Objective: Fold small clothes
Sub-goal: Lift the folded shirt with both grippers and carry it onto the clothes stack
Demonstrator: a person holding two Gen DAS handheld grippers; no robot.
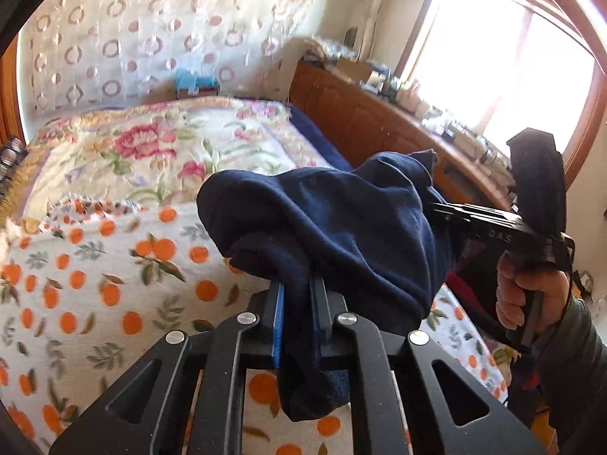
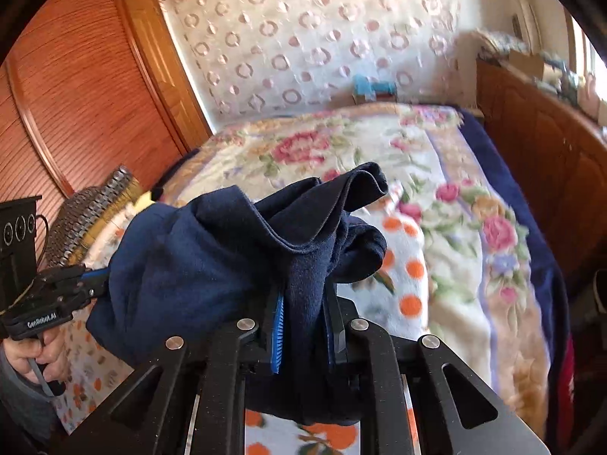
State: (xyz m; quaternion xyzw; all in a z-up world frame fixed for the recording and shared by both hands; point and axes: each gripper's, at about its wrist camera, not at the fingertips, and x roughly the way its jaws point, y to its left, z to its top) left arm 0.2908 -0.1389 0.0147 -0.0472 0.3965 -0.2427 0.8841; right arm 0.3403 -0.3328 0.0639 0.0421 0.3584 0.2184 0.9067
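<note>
A small navy blue garment (image 1: 341, 227) hangs bunched in the air above the bed, stretched between my two grippers. My left gripper (image 1: 299, 288) is shut on one edge of it, with cloth pinched between the blue pads and a flap hanging below. In the right wrist view, my right gripper (image 2: 307, 303) is shut on another edge of the navy garment (image 2: 197, 258). The right gripper (image 1: 440, 206), held by a hand (image 1: 527, 288), shows at the right of the left wrist view with its tips buried in cloth. The left gripper (image 2: 96, 276) shows at the left of the right wrist view.
Under the garment lies an orange-print blanket (image 1: 95, 284), with a floral blanket (image 1: 151, 144) behind it on the bed. A wooden cabinet (image 1: 360, 117) with clutter on top runs along the right below a bright window (image 1: 504, 53). A wooden wardrobe (image 2: 76, 94) and a woven item (image 2: 87, 220) are at the left.
</note>
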